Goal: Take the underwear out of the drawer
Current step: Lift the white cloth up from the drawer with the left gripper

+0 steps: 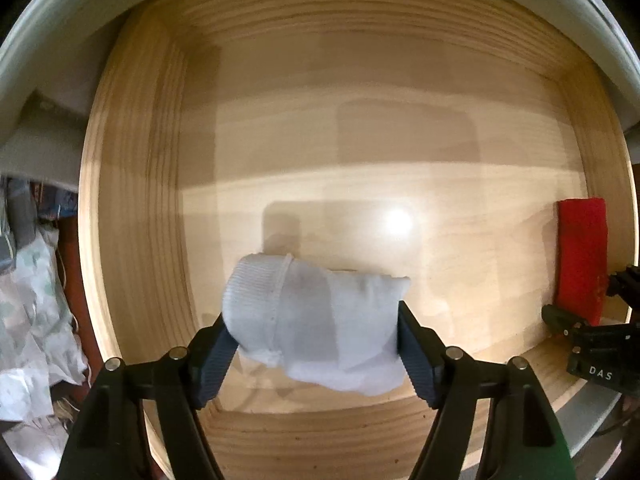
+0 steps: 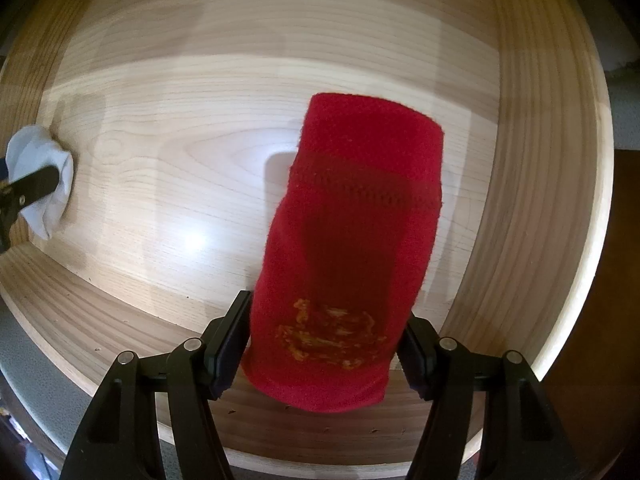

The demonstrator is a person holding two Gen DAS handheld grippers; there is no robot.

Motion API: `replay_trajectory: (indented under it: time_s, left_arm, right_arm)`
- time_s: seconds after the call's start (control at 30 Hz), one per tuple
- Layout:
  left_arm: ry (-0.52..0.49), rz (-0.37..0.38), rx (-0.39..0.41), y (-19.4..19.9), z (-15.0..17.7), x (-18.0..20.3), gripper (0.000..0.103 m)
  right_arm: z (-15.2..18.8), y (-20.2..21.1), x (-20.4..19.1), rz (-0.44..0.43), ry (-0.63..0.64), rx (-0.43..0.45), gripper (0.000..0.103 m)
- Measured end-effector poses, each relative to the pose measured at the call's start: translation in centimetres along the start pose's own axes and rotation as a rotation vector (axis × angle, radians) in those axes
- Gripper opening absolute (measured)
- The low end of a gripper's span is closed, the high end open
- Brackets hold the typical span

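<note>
Both items on drawer floor (image 1: 360, 184): white sock (image 1: 316, 324) lies crosswise between left claw (image 1: 316, 354), pads touching its ends; red sock (image 2: 352, 240), long axis running away, clamped by right claw (image 2: 324, 344).

Two wrist views, both looking straight down into one wooden drawer (image 1: 132, 208), close above its floor.
Shared: white bundle (image 2: 42, 184) at far left of right view; red roll (image 1: 580, 264) at right edge of left view.
</note>
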State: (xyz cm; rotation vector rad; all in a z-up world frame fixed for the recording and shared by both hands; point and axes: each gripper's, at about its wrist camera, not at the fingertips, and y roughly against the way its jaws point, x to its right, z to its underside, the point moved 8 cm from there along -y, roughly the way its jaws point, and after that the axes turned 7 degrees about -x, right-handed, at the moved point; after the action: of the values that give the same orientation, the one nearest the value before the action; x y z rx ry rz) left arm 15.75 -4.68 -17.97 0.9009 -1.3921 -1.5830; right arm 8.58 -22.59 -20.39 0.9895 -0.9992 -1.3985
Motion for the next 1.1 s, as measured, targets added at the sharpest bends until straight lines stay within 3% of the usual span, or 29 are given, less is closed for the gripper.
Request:
replay_trajectory:
  time_s: [0.37, 1.1]
  left_arm:
    - [0.011, -0.005, 0.056, 0.1, 1.7, 0.8, 0.075]
    - [0.024, -0.058, 0.208, 3.6, 5.0, 1.1, 0.075]
  right_arm:
    - [0.2, 0.1, -0.1, 0.002, 0.006, -0.001, 0.063]
    - [0.9, 0.0, -0.4, -0.003, -0.003, 0.003, 0.049]
